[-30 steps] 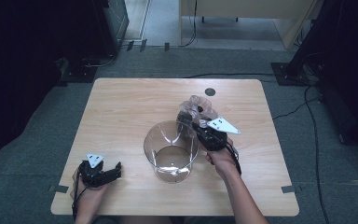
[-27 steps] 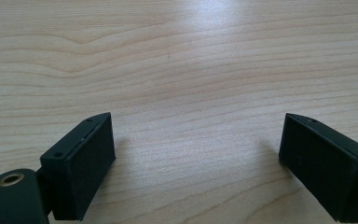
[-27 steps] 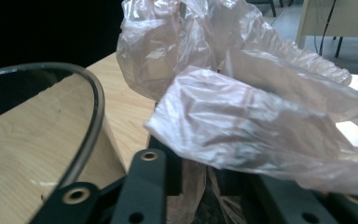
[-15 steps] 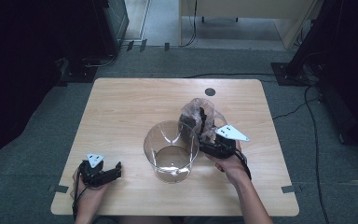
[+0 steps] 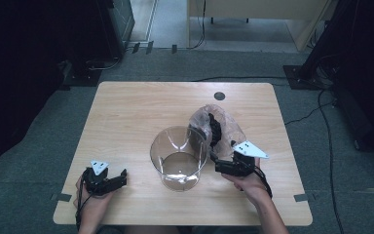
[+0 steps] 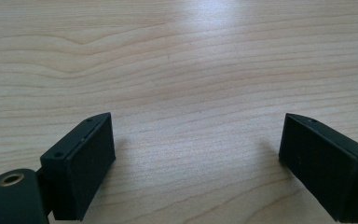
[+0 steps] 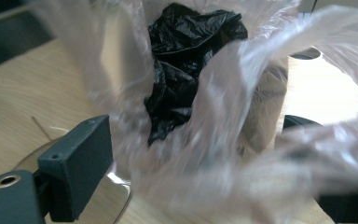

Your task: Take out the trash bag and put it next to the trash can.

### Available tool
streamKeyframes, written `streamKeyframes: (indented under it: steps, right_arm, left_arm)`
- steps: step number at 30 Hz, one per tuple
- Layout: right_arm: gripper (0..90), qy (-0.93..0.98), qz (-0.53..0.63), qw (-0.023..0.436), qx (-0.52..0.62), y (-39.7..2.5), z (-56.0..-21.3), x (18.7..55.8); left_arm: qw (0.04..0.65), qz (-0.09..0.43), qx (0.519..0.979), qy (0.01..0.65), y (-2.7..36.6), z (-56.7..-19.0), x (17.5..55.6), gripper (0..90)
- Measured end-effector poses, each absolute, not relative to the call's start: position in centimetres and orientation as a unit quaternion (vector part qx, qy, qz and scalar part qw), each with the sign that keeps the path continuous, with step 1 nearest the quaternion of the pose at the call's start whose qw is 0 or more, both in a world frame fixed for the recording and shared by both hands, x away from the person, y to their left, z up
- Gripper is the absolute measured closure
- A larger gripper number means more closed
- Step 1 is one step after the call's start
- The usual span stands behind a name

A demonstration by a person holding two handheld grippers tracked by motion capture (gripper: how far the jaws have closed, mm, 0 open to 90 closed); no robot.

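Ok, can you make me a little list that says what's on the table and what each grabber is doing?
table: light wooden table
bowl: clear glass bowl, upright, nothing visible inside it
bag: crinkly clear plastic bag with a crumpled black thing inside, right of the bowl
left gripper: open, resting near the table's front-left edge, apart from everything
right gripper: at the bag; grip cannot be told

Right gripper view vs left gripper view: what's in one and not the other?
Right gripper view alone: a clear plastic bag with crumpled black material inside, bunched between that tool's jaws, plus the rim of a glass bowl at lower left. Left gripper view alone: the left tool with jaws wide apart and bare wood between them. Both: the wooden table.
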State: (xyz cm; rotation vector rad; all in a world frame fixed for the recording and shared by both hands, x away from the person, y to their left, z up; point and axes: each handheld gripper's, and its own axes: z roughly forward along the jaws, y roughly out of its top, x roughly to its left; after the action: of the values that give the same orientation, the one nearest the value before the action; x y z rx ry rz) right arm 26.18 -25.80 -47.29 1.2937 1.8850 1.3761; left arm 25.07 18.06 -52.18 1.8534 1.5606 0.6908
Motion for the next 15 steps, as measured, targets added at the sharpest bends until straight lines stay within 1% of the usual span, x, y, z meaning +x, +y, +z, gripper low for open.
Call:
streamKeyframes:
  steps: [8, 15]
  right_arm:
    - [8.5, 0.682, 0.491, 0.248, 0.481, -27.4, -47.8, 24.8]
    - [8.5, 0.677, 0.469, 0.259, 0.504, -29.9, -48.7, 23.9]
  left_arm:
    - [0.306, 0.261, 0.7, 0.59, 18.1, -52.2, 25.1, 9.9]
    - [0.306, 0.261, 0.7, 0.59, 18.1, -52.2, 25.1, 9.9]
